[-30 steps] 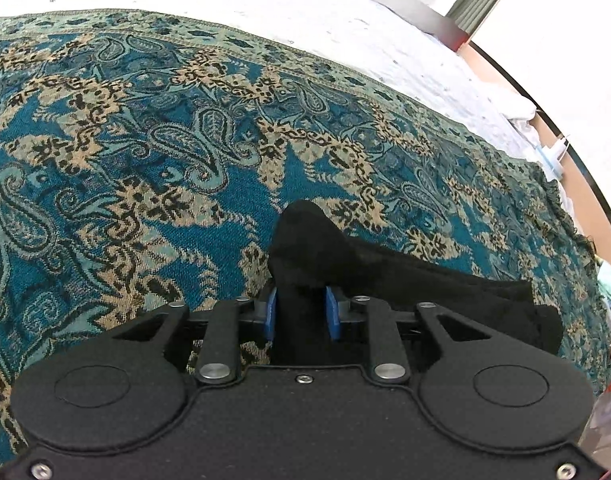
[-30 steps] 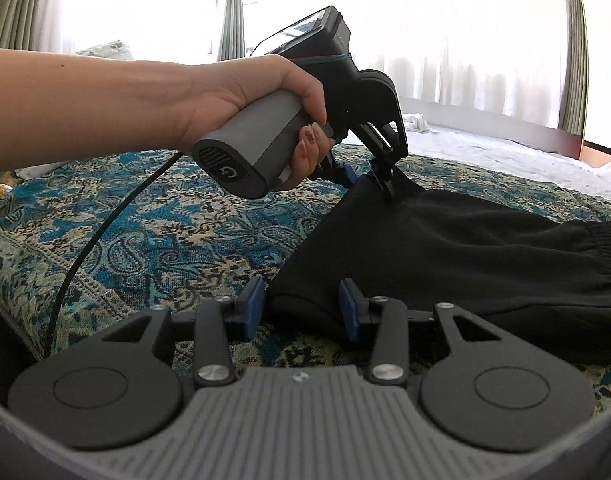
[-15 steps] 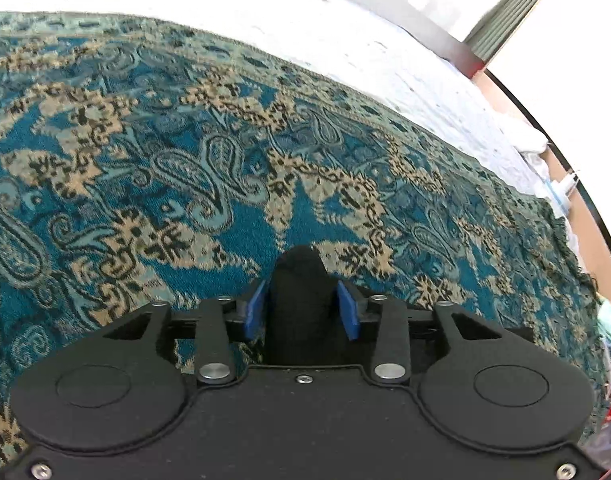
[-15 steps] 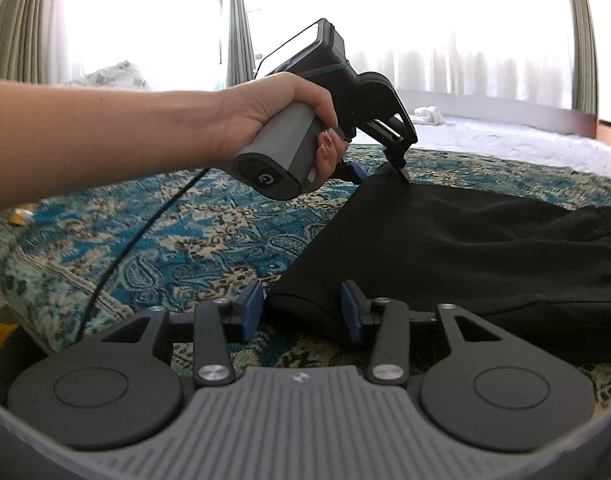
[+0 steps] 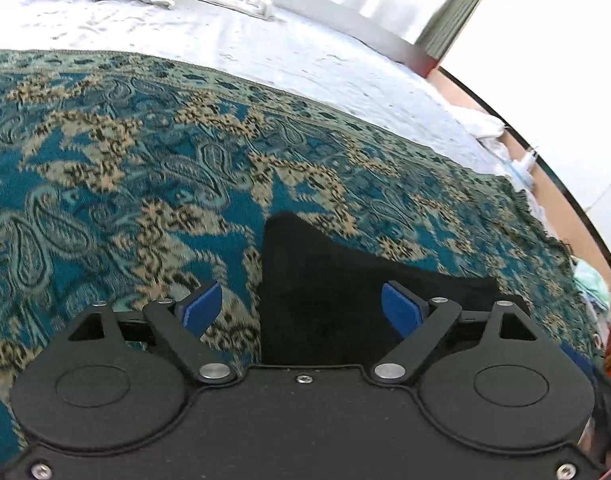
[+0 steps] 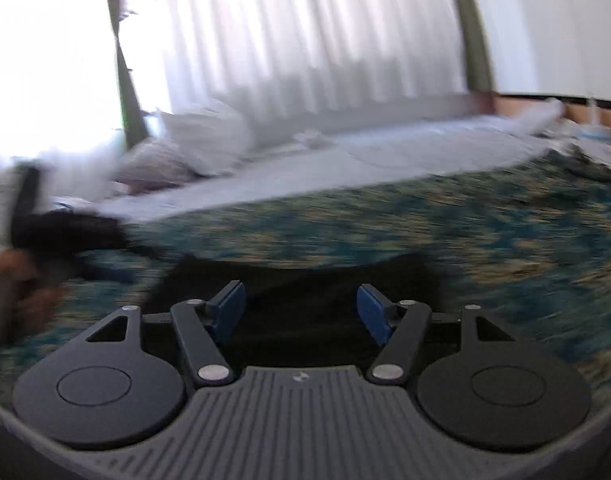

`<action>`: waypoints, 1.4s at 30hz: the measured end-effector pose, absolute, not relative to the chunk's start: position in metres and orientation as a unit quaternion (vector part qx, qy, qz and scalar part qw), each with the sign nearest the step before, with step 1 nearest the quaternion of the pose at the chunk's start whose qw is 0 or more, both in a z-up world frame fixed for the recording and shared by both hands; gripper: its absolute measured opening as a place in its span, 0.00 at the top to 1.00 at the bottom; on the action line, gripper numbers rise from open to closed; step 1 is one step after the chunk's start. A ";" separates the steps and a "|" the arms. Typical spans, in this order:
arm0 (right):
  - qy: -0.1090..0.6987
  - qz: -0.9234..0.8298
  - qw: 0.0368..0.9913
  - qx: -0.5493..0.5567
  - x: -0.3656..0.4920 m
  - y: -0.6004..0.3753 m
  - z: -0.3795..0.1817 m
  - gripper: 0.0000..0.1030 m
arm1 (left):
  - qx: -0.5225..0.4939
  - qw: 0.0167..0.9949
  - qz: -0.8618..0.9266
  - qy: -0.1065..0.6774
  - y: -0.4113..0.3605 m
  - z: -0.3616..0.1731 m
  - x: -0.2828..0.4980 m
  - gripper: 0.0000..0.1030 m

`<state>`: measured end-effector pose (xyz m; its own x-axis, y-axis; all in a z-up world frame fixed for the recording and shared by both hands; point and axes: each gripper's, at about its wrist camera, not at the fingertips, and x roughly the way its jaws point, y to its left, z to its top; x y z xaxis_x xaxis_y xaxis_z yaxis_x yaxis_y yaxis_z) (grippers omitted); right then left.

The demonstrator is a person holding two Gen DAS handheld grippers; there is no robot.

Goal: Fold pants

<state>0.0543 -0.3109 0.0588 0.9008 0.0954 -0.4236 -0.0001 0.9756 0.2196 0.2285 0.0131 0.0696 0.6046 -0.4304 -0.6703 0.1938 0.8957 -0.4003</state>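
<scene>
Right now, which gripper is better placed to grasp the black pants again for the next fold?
Left, probably. The left gripper stands open with a corner of the black pants lying between its blue pads. The right gripper, also open, gives a motion-blurred view.

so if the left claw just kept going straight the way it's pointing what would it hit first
Most likely the black pants. The left claw stands open, its jaws having just been opening, and the pants' corner lies between the pads without touching them. Past that corner comes the paisley blanket, though depth is hard to judge.
</scene>
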 end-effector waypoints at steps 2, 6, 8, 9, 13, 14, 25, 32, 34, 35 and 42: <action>0.238 0.006 0.964 0.116 0.071 -0.336 0.056 0.26 | -0.147 0.883 -0.177 0.410 0.013 0.065 0.227 0.16; 0.292 0.017 0.950 0.110 0.111 -0.357 0.045 0.25 | -0.144 0.878 -0.171 0.423 0.008 0.053 0.231 0.16; 0.319 0.028 0.942 0.099 0.131 -0.361 0.036 0.24 | -0.142 0.878 -0.167 0.425 0.006 0.048 0.233 0.16; 0.328 0.033 0.940 0.093 0.136 -0.360 0.031 0.22 | -0.141 0.880 -0.167 0.422 0.005 0.046 0.234 0.16; 0.347 0.058 0.929 0.112 0.160 -0.366 0.017 0.19 | -0.139 0.882 -0.171 0.417 0.002 0.041 0.240 0.15; 0.349 0.062 0.927 0.122 0.165 -0.368 0.014 0.19 | -0.134 0.883 -0.173 0.416 0.000 0.040 0.240 0.14; 0.346 0.117 0.915 0.172 0.176 -0.382 -0.004 0.25 | -0.065 0.888 -0.215 0.402 -0.021 0.032 0.255 0.08; 0.337 0.125 0.916 0.179 0.174 -0.383 -0.004 0.30 | -0.076 0.883 -0.232 0.401 -0.020 0.031 0.264 0.08; 0.336 0.130 0.915 0.181 0.175 -0.383 -0.004 0.32 | -0.085 0.881 -0.238 0.401 -0.018 0.031 0.267 0.08; 0.335 0.131 0.915 0.182 0.175 -0.383 -0.005 0.32 | -0.092 0.879 -0.242 0.401 -0.017 0.031 0.268 0.09; 0.332 0.143 0.911 0.198 0.184 -0.383 -0.009 0.37 | -0.122 0.877 -0.242 0.398 -0.019 0.027 0.278 0.29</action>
